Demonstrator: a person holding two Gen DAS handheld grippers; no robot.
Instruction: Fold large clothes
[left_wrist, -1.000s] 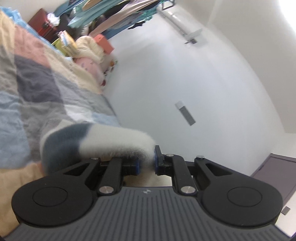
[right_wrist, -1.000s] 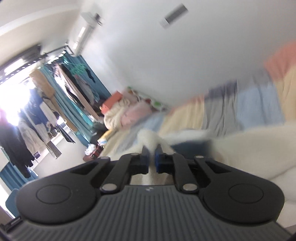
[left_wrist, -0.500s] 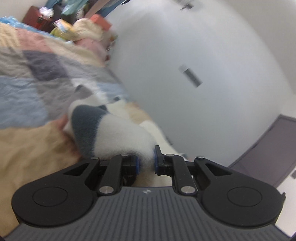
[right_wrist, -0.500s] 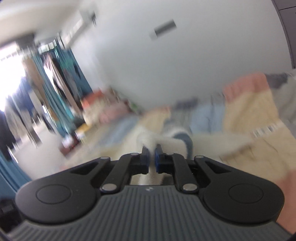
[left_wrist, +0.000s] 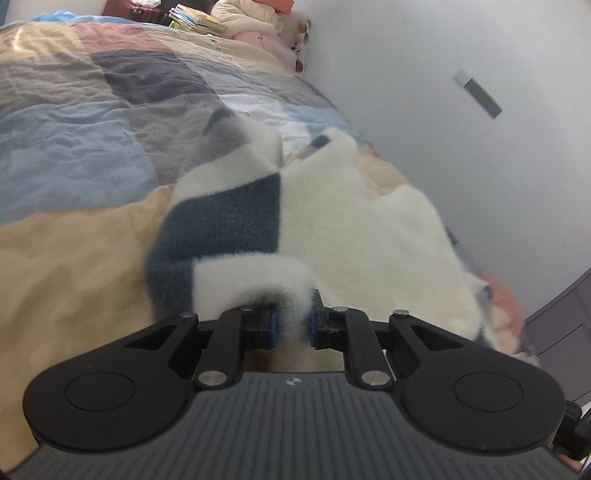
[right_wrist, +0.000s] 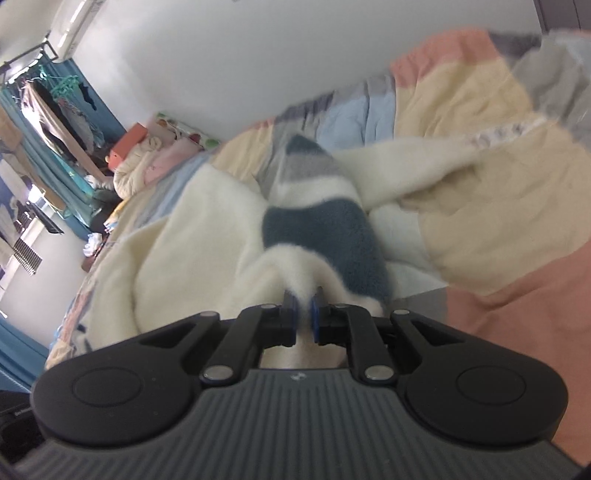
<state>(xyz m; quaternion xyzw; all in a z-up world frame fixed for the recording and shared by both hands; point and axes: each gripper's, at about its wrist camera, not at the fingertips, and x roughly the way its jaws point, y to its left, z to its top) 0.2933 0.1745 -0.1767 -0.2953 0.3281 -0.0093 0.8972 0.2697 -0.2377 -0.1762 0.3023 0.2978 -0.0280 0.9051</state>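
Observation:
A fluffy white fleece garment (left_wrist: 354, 221) with dark blue and grey blocks lies spread on the patchwork quilt (left_wrist: 74, 122). In the left wrist view my left gripper (left_wrist: 291, 325) is shut on a rolled white edge of the garment, beside a dark blue panel (left_wrist: 229, 218). In the right wrist view the same fleece garment (right_wrist: 207, 229) lies bunched ahead. My right gripper (right_wrist: 303, 314) pinches a white fold of it just below the blue patch (right_wrist: 325, 236); its jaws are opening, with the fleece still between the pads.
The quilt (right_wrist: 491, 229) covers the bed, which runs along a white wall (left_wrist: 443, 92). Pillows and bedding (left_wrist: 255, 22) are piled at the far end. A clothes rack (right_wrist: 55, 107) with hanging garments stands beyond the bed.
Both grippers have come down toward the bed with the fleece, and both now tilt downward. The garment, lifted before, now lies across the quilt.

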